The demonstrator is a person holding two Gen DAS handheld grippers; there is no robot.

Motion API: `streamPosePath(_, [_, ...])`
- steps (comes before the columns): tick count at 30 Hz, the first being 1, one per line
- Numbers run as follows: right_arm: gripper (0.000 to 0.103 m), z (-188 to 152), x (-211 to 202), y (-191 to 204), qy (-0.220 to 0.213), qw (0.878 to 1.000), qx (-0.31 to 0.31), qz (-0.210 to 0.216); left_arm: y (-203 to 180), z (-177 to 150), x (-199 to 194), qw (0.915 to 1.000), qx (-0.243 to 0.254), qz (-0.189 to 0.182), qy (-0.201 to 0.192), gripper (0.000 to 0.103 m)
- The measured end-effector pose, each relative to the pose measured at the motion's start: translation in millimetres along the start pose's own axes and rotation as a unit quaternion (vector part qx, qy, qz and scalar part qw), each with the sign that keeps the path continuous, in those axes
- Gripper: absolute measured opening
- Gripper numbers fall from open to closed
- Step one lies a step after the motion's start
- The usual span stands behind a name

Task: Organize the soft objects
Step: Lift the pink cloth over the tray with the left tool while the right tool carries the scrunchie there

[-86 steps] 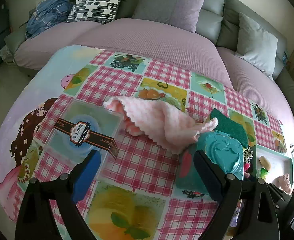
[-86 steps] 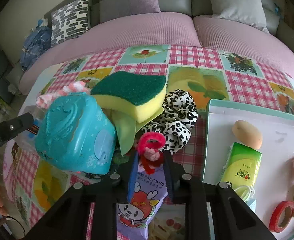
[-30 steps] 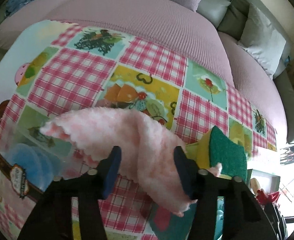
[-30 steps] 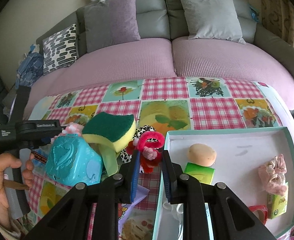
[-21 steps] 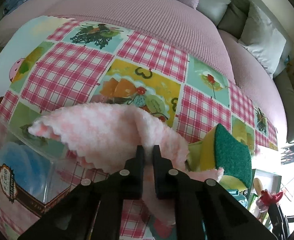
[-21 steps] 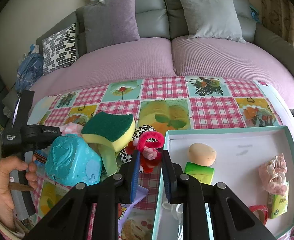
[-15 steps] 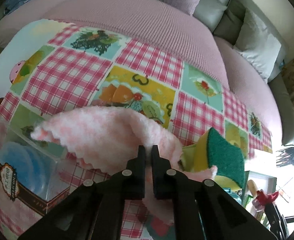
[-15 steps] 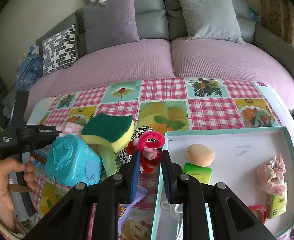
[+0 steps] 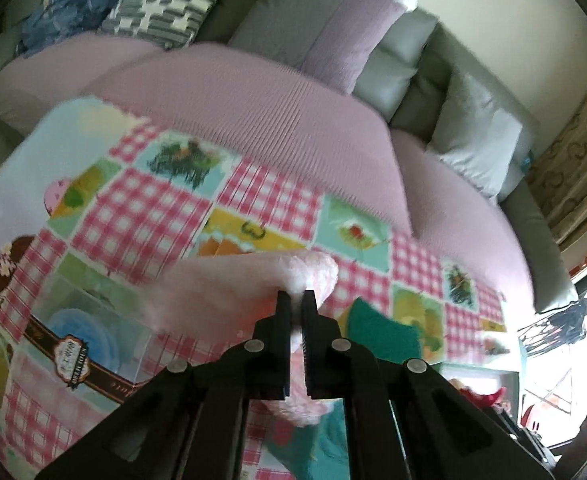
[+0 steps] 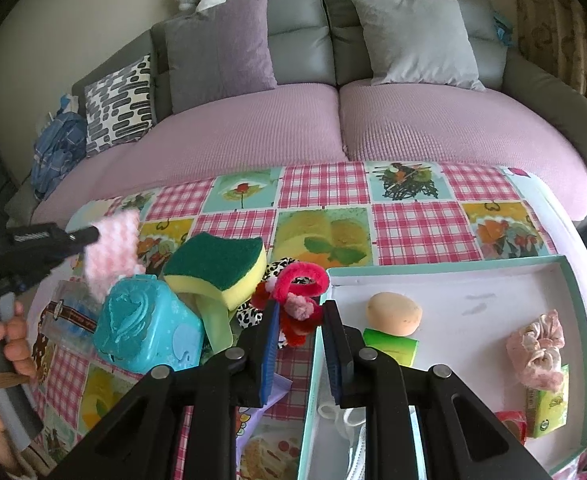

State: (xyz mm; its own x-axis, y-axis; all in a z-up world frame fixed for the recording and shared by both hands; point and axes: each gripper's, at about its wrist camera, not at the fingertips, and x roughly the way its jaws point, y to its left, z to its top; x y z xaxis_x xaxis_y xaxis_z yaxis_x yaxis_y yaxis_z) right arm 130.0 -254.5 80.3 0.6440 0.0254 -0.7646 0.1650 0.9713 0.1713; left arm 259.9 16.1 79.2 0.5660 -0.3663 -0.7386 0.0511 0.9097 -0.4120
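The fluffy pink cloth (image 9: 229,284) hangs over the checkered table (image 9: 141,208), pinched tight in the left gripper (image 9: 296,300), while the right gripper (image 10: 299,312) clamps a red and pink scrunchie (image 10: 299,286) right by the white tray (image 10: 493,280).

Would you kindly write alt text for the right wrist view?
The right gripper grips a red scrunchie beside a white tray. At left, the left gripper lifts a pink cloth above a teal box and sponge.

Left tongs (image 9: 296,300) pinching pink cloth (image 9: 229,284), above checked tablecloth (image 9: 141,216)
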Motion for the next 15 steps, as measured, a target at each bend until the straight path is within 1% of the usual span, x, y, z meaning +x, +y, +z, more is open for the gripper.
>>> streamPosePath(6, [0.022, 2, -10, -10, -0.008, 1.0, 0.008, -0.016, -36, -5, -47, 0.9973, 0.033, -0.032, -0.057, 0.004])
streamPosePath(11, [0.022, 2, -20, -31, -0.018, 0.999, 0.028, -0.042, -68, -17, -69, 0.993, 0.056, -0.066, -0.081, 0.004])
streamPosePath(15, [0.022, 1, -29, -52, -0.025, 0.996, 0.049, -0.065, -95, -28, -80, 0.9885, 0.082, -0.092, -0.088, 0.004])
